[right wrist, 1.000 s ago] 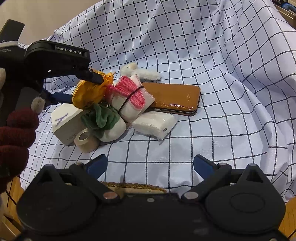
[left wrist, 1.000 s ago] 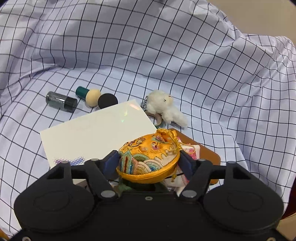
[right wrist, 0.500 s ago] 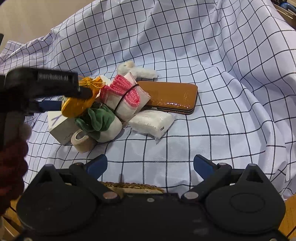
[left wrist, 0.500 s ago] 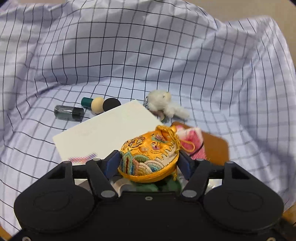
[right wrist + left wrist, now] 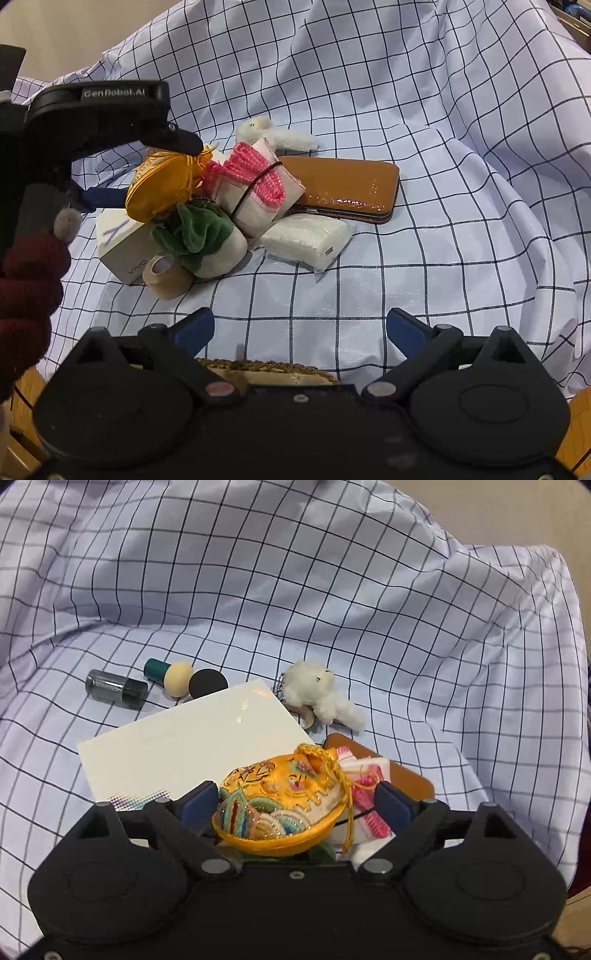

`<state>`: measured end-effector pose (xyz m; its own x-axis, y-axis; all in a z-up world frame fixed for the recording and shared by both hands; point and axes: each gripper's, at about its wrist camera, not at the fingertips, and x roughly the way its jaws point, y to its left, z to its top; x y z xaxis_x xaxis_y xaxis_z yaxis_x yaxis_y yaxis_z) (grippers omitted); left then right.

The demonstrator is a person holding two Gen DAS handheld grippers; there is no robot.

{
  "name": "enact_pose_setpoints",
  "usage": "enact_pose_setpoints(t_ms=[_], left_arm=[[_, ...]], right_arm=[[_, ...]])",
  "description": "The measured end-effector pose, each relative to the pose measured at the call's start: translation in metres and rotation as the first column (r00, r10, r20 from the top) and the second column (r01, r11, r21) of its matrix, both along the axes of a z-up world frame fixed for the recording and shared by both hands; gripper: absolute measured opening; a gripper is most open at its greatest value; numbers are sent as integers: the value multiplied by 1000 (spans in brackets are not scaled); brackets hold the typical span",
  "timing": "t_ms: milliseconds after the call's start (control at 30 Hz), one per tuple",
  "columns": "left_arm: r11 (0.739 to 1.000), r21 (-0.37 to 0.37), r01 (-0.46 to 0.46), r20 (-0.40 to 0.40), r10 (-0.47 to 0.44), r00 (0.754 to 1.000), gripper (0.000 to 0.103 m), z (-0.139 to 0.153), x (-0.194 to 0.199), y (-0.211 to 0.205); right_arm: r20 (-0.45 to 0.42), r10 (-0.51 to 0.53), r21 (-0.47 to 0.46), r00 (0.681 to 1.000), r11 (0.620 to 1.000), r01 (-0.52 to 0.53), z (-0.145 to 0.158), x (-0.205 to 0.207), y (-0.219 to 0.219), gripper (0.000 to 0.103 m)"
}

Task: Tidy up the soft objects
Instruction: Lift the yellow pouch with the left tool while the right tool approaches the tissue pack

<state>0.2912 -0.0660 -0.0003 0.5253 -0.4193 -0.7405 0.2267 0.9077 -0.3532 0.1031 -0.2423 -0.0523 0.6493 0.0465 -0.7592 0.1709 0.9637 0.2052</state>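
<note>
Left claw lowered with orange pouch, pink bundle beside

An embroidered yellow pouch is held above a green-topped pouch and a banded pink-and-white cloth bundle; a white plush toy lies behind them.

Left gripper clasps yellow pouch beside brown case.
</note>
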Motion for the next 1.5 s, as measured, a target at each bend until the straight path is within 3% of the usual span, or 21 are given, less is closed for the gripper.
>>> enact_pose_setpoints(t_ms=[67,167,200,300,433,700,1167,1500], left_arm=[[1000,-22,-15,-22,15,1000,88,-2,5,2],[997,-58,-48,-25,46,999,64,0,8,7],[996,-72,-45,-24,44,999,62,0,9,9],[993,-109,-37,-14,36,999,61,3,8,13],[996,-93,-4,45,8,999,61,12,-3,11],[997,32,76,183,-80,980,61,20,-51,14],[984,168,52,221,-89,971,61,-2,-116,30],[986,164,38,128,-59,990,61,-33,-113,35]], right_arm=[[0,0,-1,1000,1000,0,0,0,0,100],[1,-1,-4,1000,1000,1,0,0,-1,100],[1,-2,-4,1000,1000,2,0,0,-1,100],[5,-7,-11,1000,1000,7,1,1,-3,100],[11,-19,-22,1000,1000,20,1,6,-5,100],[40,-57,-84,998,995,60,2,22,-11,100],[28,-62,-151,998,986,65,-6,55,-7,100],[-15,-62,-198,998,979,58,-21,81,6,99]])
